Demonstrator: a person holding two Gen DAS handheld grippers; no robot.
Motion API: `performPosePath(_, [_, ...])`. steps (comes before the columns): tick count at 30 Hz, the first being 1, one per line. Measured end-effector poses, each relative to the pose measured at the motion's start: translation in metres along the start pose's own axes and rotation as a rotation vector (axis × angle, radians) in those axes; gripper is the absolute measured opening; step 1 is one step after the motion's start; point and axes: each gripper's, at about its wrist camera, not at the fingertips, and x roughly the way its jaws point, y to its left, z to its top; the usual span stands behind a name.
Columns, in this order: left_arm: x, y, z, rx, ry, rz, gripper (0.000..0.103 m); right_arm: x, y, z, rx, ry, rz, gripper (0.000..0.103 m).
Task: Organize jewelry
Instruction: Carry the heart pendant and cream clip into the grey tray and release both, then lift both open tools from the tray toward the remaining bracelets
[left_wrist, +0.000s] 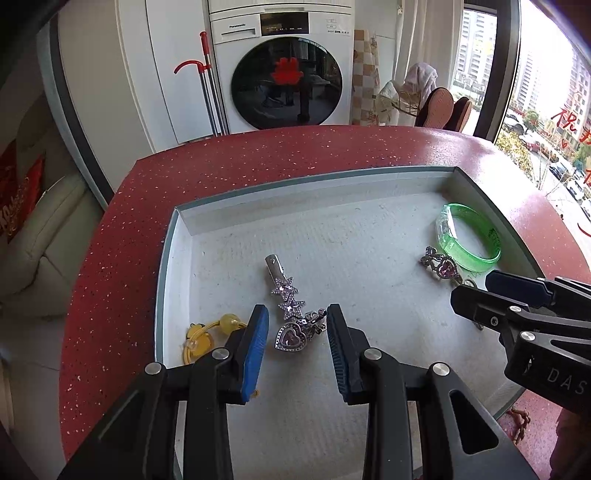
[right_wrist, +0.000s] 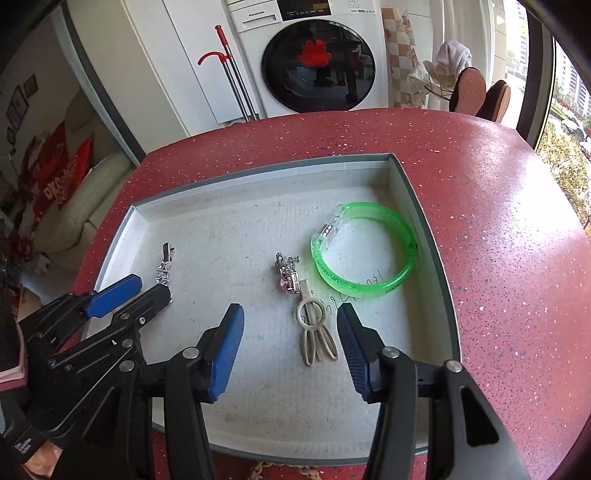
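A shallow white tray (left_wrist: 295, 177) (right_wrist: 258, 173) on the red table holds the jewelry. In the left wrist view, my left gripper (left_wrist: 297, 332) is open around a pink heart charm (left_wrist: 291, 338), just below a silver star hair clip (left_wrist: 286, 291). A yellow hair tie (left_wrist: 207, 336) lies to its left. In the right wrist view, my right gripper (right_wrist: 291, 328) is open over a beige clip (right_wrist: 316, 332), with a second pink heart charm (right_wrist: 286, 275) and a green bangle (right_wrist: 364, 249) beyond. The bangle (left_wrist: 469, 232) and second charm (left_wrist: 443, 264) also show in the left wrist view.
The red speckled table (left_wrist: 258, 147) (right_wrist: 498, 221) surrounds the tray. A washing machine (left_wrist: 284, 62) and a mop (left_wrist: 207, 92) stand behind it. A window is to the right. The other gripper shows in each view, the right one (left_wrist: 476, 295) and the left one (right_wrist: 147, 291).
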Motion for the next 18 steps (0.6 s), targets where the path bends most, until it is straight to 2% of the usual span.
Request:
performPosePath(6, [-0.01, -0.001, 0.0, -0.011, -0.024, -0.003, 0.051, -0.011, -0.004, -0.003, 0.044, -0.013, 0.033, 0.066])
performPosePath(7, [-0.011, 0.0, 0.0, -0.017, -0.024, -0.006, 0.057, -0.012, -0.004, -0.004, 0.044, -0.012, 0.035, 0.067])
performPosePath(8, [-0.013, 0.0, -0.001, -0.022, -0.027, -0.004, 0.077, -0.013, -0.005, -0.005, 0.045, -0.011, 0.036, 0.067])
performPosePath(9, [-0.017, 0.001, -0.001, -0.025, -0.043, 0.003, 0.084, -0.014, -0.005, -0.006, 0.046, -0.011, 0.04, 0.067])
performPosePath(10, [-0.021, 0.001, -0.002, -0.023, -0.067, 0.012, 0.086, -0.016, -0.004, -0.007, 0.047, -0.012, 0.044, 0.067])
performPosePath(14, [-0.028, 0.0, -0.001, 0.0, -0.074, 0.009, 0.086, -0.022, -0.004, -0.011, 0.051, -0.017, 0.048, 0.067])
performPosePath(18, [-0.035, 0.004, -0.002, -0.028, -0.079, 0.004, 0.086, -0.028, -0.004, -0.014, 0.046, -0.023, 0.047, 0.067])
